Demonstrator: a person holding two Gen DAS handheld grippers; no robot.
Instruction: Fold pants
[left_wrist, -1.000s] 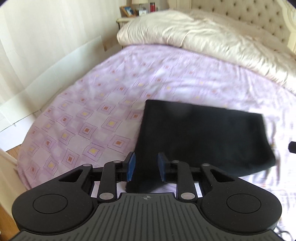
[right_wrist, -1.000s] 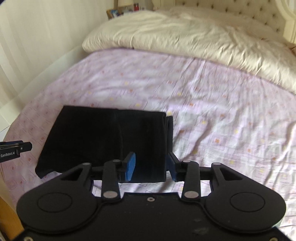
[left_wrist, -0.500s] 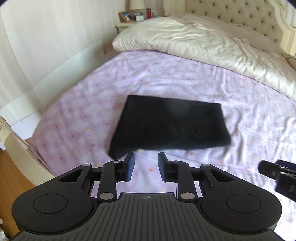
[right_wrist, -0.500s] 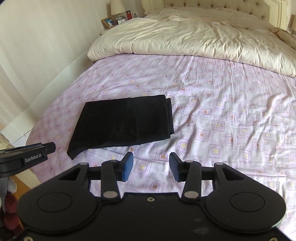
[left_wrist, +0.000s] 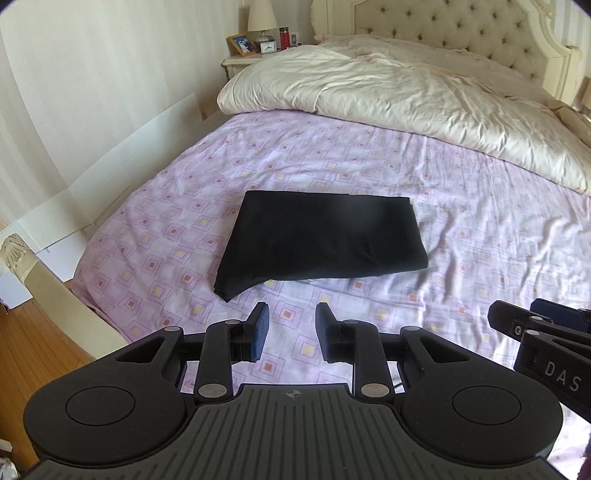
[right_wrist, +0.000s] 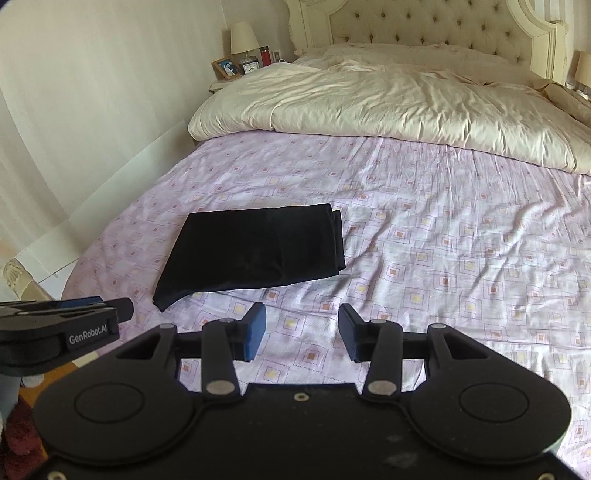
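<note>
The black pants lie folded into a flat rectangle on the lilac patterned bed sheet; they also show in the right wrist view. My left gripper is open and empty, held above the sheet short of the pants' near edge. My right gripper is open and empty, held back from the pants and to their right. Each gripper's side shows at the edge of the other's view.
A cream duvet is bunched across the head of the bed under a tufted headboard. A nightstand with a lamp, photo frame and clock stands at the far left. The bed's footboard post and wooden floor are at the left.
Both grippers have let go of the pants and pulled back and up from them. The pants now lie folded alone on the sheet.
</note>
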